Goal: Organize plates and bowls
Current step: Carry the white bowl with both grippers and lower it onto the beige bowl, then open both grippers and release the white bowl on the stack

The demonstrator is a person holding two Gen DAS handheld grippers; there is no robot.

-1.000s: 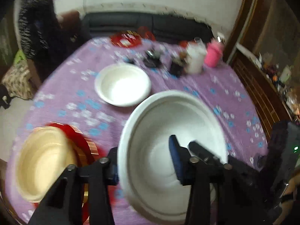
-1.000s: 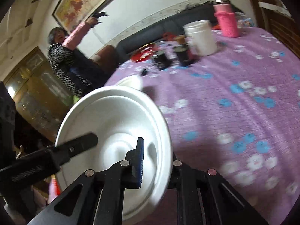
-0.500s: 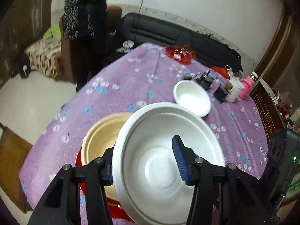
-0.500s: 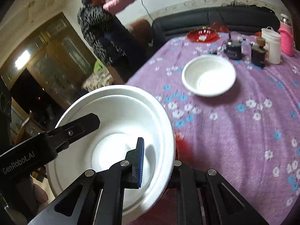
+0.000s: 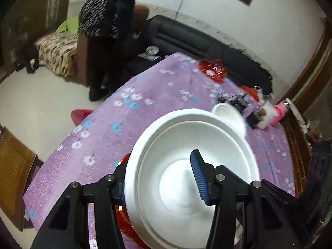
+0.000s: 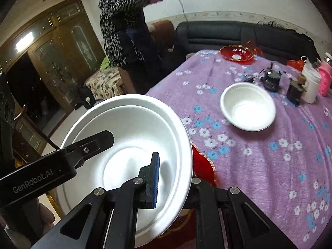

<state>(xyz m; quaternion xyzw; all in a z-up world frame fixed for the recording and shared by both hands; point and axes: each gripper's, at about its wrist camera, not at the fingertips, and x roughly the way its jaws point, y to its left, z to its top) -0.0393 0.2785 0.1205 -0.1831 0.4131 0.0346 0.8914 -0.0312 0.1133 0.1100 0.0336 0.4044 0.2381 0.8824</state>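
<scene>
Both claws are gripping one large white bowl (image 5: 186,178) by opposite sides of its rim, carrying it tilted above the near edge of the worktop (image 6: 269,155), which is covered in a purple flowered cloth. The left claw (image 5: 159,184) is standing partly open, with one finger outside the bowl's wall and the blue-padded finger (image 5: 198,178) inside the basin, the rim passing between them. The right claw (image 6: 174,178) is closing almost fully on the opposite rim, its blue pad lying against the inner wall and its other finger hidden behind the bowl. Directly beneath the held bowl, a red plate (image 6: 202,166) is showing at the worktop's edge. A smaller white bowl (image 6: 248,105) is resting upright farther back on the cloth, well apart from the held one. Beyond it are standing a white container (image 6: 310,85) and a pink bottle (image 6: 324,78). A red dish (image 6: 236,54) is sitting at the far edge, before a dark sofa (image 6: 238,35). A person (image 6: 124,27) is standing in the background beside the worktop.
</scene>
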